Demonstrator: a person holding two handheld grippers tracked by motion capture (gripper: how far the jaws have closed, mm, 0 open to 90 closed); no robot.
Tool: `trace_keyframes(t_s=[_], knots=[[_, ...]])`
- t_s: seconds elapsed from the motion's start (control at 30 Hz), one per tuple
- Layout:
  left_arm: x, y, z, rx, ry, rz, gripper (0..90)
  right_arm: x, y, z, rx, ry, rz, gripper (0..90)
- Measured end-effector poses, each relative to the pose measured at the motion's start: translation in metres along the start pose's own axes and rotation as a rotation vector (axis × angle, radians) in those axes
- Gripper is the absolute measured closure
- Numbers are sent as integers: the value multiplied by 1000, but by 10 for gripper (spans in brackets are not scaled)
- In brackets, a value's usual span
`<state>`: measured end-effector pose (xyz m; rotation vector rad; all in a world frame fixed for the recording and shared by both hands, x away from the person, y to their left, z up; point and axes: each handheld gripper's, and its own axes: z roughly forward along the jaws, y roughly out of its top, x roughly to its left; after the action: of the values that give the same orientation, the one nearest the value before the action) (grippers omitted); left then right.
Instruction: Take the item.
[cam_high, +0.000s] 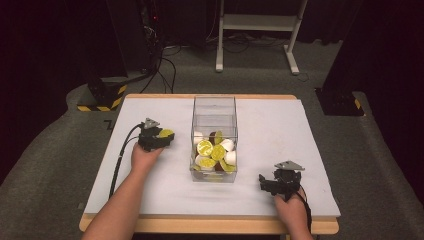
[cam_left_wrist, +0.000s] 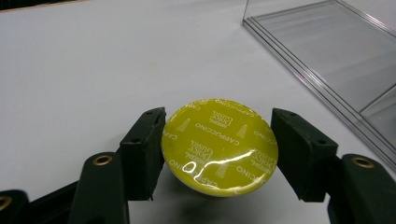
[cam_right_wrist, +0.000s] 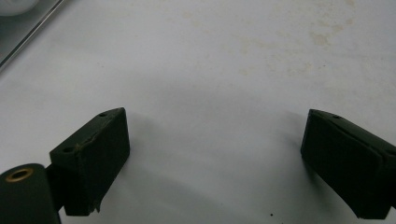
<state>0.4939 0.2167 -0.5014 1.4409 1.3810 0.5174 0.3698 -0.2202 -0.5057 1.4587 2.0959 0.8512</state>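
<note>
So on the left, the left gripper (cam_high: 159, 136) is pinching a yellow coffee capsule (cam_high: 166, 133) between its two black pads, one on each side of the rim; in the left gripper view the capsule (cam_left_wrist: 219, 147) sits foil-side up, shiny yellow lid with "Dolce Gusto Cappuccino" printed around it, and the white table (cam_left_wrist: 93, 70) is right underneath; can't tell if the bottom of the capsule touches the surface or hangs just above it; the hand holding it comes in from the bottom left and a black cable (cam_high: 120, 160) trails back along the forearm.

Middle of the table: a clear plastic box (cam_high: 214, 107), tall and open on top, with a pile of capsules in its lower part, mostly yellow lids, a few white cups and a brown one; the held capsule is just left of that box, not in it.

Over on the right, the right gripper (cam_high: 272, 182) sits low by the near edge, well apart from the box; its jaws are spread wide with nothing but bare table between them.
</note>
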Motion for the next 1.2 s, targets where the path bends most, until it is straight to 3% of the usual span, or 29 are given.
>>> trace_keyframes(t_s=[0.2, 0.53, 0.87, 1.2], knots=[[0, 0, -1, 7, 2, 3, 370, 0, 0, 0, 0, 0, 0, 78], [-1, 3, -8, 32, 3, 8, 246, 0, 0, 0, 0, 0, 0, 78], [-4, 5, -23, 21, 7, -16, 195, 0, 0, 0, 0, 0, 0, 78], [-8, 10, -44, 15, -25, -44, 197, 0, 0, 0, 0, 0, 0, 78]])
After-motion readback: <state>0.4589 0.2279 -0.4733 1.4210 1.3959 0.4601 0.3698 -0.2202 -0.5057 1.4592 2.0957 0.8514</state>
